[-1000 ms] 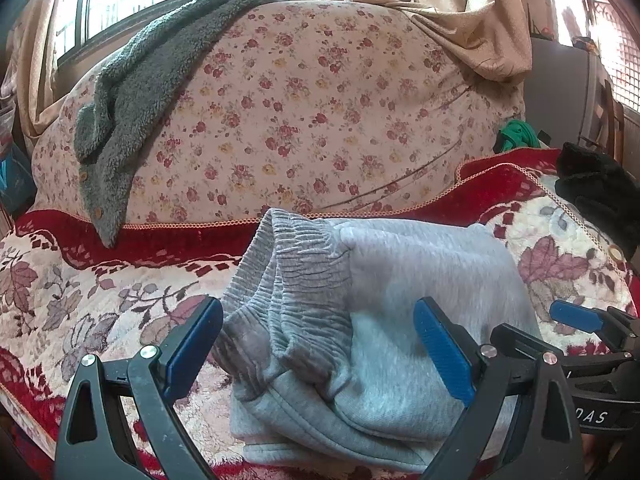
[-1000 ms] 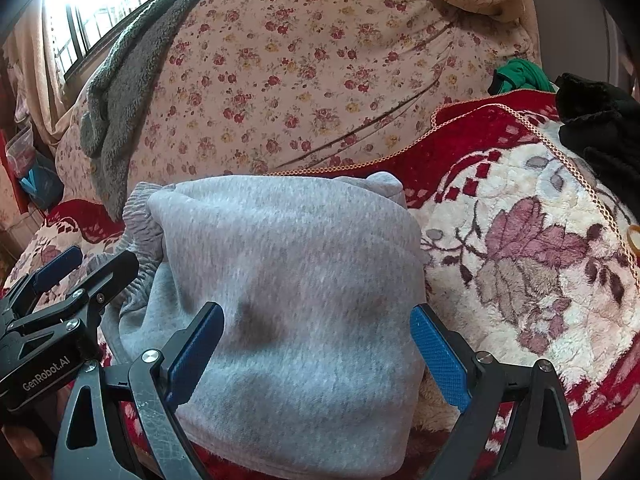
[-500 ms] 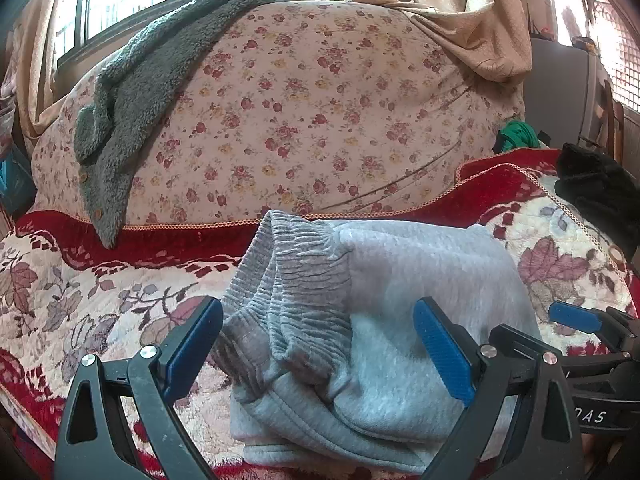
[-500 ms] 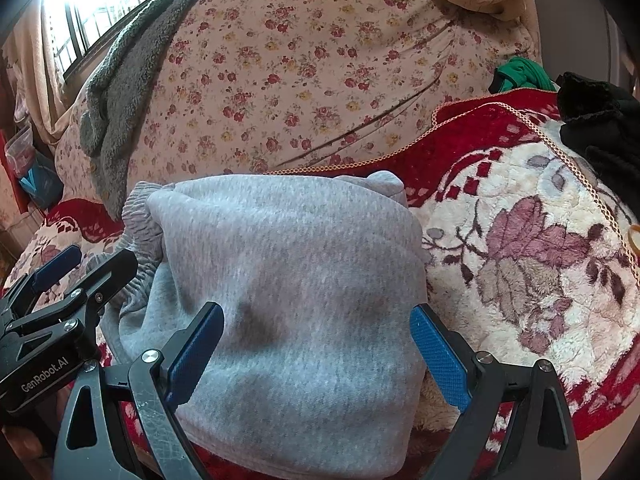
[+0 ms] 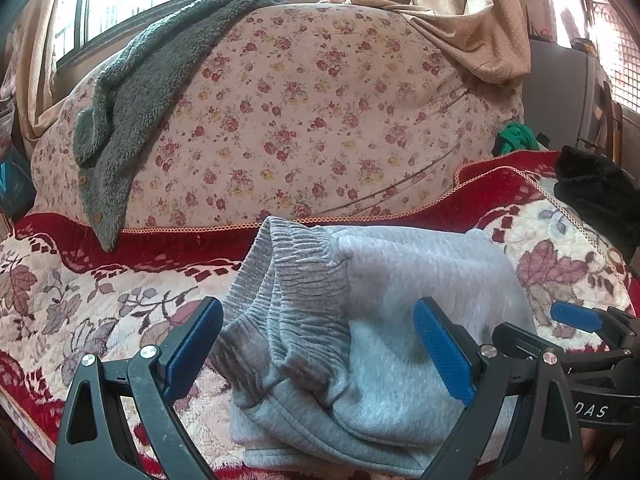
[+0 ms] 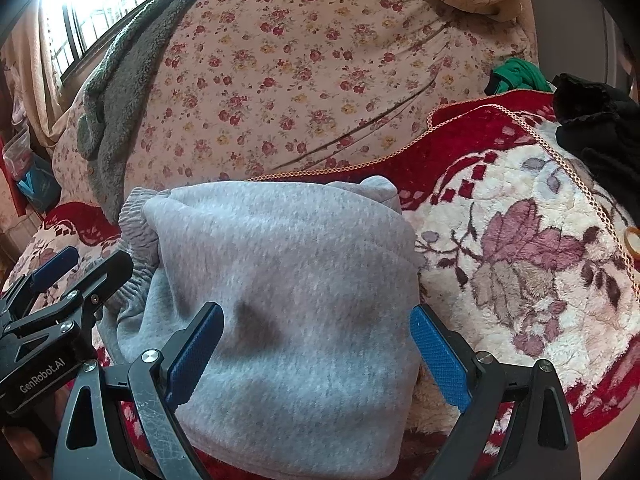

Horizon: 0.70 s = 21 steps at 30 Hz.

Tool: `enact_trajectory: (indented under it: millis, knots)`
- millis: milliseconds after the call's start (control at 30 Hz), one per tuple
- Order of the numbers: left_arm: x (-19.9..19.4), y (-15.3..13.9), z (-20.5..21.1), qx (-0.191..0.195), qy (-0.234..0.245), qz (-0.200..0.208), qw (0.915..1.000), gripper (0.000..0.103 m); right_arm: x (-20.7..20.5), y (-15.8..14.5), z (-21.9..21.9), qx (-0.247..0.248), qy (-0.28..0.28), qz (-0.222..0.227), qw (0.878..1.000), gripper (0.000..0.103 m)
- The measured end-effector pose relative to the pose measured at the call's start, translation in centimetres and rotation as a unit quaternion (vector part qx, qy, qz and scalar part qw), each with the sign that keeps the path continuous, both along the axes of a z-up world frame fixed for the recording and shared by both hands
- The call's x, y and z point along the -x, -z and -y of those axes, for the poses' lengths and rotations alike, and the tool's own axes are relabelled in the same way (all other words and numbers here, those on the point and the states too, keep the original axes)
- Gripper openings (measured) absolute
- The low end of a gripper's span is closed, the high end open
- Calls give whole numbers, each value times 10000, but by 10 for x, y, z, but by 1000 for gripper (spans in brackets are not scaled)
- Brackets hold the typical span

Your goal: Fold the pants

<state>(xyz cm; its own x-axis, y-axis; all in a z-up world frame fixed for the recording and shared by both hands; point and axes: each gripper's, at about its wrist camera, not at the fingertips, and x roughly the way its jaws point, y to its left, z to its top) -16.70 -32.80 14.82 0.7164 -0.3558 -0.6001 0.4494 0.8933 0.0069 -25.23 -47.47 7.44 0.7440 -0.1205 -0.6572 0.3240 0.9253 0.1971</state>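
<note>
- Left claw (image 5: 318,354): jaws spread wide, gripping nothing; blue pads (image 5: 192,348) straddle the ribbed waistband (image 5: 292,300) just ahead.
- Right claw (image 6: 316,354): likewise released, empty; jaws bracket the smooth grey panel directly in front.
- Pants (image 6: 280,288): grey fleece, stacked in a compact folded bundle on the floral blanket (image 6: 520,264), between and just beyond both claws; hem layers visible at the near edge, below the left claw.
- Step, as judged: fold looks essentially complete; both claws clear of the cloth.
- Next move, as judged: only tidying, such as pressing the bulging waistband flat or squaring the edges.
- Beyond the bundle: flowered sofa back (image 5: 304,120), grey fuzzy garment (image 5: 132,92) draped far left, black garment (image 6: 592,120) far right.
</note>
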Motion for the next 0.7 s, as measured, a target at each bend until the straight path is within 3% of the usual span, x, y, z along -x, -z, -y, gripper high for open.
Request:
enact_trajectory:
  millis: [700]
  knots:
    - [0,1,4,-4,-2,24,10000,96,-3,4,3,1,57,-103,9999,97]
